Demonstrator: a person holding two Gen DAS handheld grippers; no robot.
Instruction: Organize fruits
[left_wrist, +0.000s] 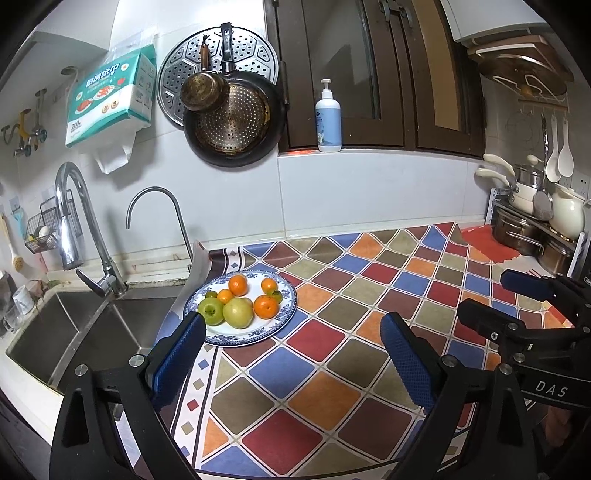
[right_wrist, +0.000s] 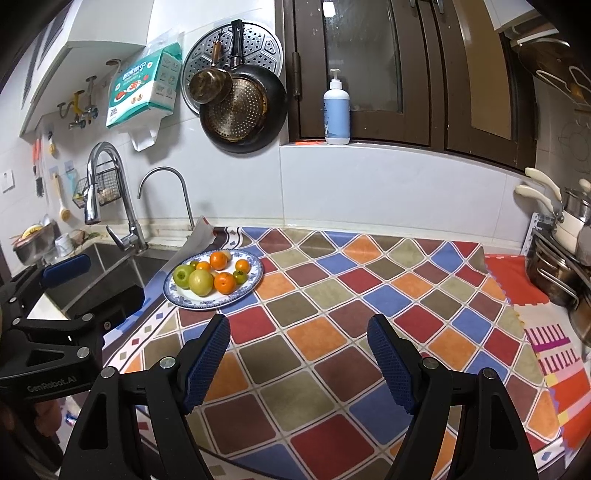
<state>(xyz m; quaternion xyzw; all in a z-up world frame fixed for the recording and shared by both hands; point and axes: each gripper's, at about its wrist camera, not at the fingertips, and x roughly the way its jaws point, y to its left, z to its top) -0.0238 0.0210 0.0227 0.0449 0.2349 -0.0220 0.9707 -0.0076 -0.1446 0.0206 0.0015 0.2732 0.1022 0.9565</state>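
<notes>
Both grippers hang over the counter with nothing between their blue pads. The left gripper (left_wrist: 293, 354) has its jaws spread wide, its left finger overlapping the near rim of the plate in its own view, though contact cannot be told. The right gripper (right_wrist: 299, 354) is likewise parted wide above the checkered tablecloth (right_wrist: 332, 332), touching nothing. Just beyond them, at the cloth's left edge beside the sink (left_wrist: 92, 325), sits the blue-rimmed plate (left_wrist: 284, 317). It carries a green apple (left_wrist: 211, 311), a yellow-green apple (left_wrist: 238, 313), several oranges (left_wrist: 266, 307) and smaller green fruits (left_wrist: 276, 295), all clustered together.
</notes>
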